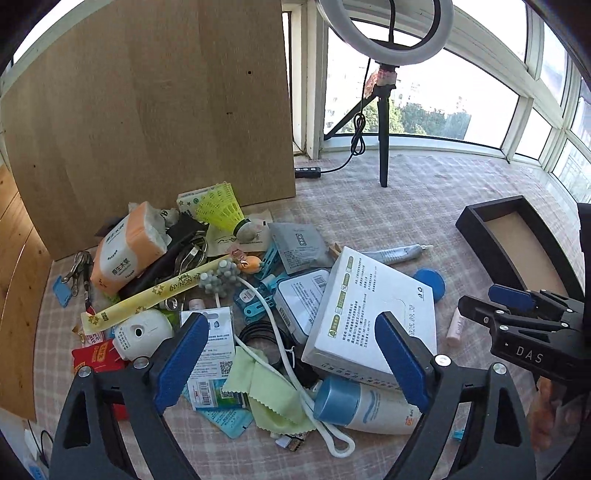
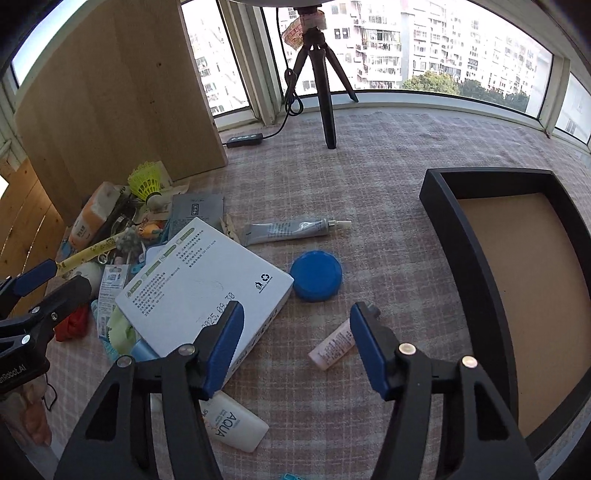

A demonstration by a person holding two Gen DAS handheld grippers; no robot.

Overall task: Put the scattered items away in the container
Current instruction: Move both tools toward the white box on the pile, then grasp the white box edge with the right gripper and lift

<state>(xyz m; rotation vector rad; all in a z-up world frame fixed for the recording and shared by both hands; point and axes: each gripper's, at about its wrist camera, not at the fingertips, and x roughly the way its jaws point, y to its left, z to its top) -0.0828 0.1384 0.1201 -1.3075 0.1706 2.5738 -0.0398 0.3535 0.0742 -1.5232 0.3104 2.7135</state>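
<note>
— Blue-padded fingers of the left gripper (image 1: pixel 291 362) sit closest to me, spread wide over the heap and holding nothing. Under them I see a green cloth (image 1: pixel 267 397), a white cord (image 1: pixel 295 369) and a sunscreen bottle (image 1: pixel 364 410) with a blue cap.

— And the other one?

— Right gripper (image 2: pixel 297 350) is wide open too, empty. A small pink tube (image 2: pixel 332 349) lies on the checked tabletop (image 2: pixel 369 177) just beside its right finger; whether they touch I cannot tell.

— Where is the container?

— Black tray (image 2: pixel 448 225) with a brown floor, off to the right of the pile, nothing visible in it. It stands well apart from the clutter.

— What's between them?

— A white box (image 2: pixel 207 280) tilted across the edge of the heap, resting on other things. A blue round lid (image 2: pixel 316 275) just beside its corner, and a grey glue tube (image 2: pixel 291 229) lying flat beyond that.

— And the back of the pile?

— A yellow shuttlecock (image 1: pixel 221 210), an orange tissue pack (image 1: pixel 125 247) and a long yellow sachet (image 1: pixel 155 291), all near the wooden board (image 1: pixel 147 110). A ring light (image 1: pixel 384 29) on a tripod stands by the window.
</note>
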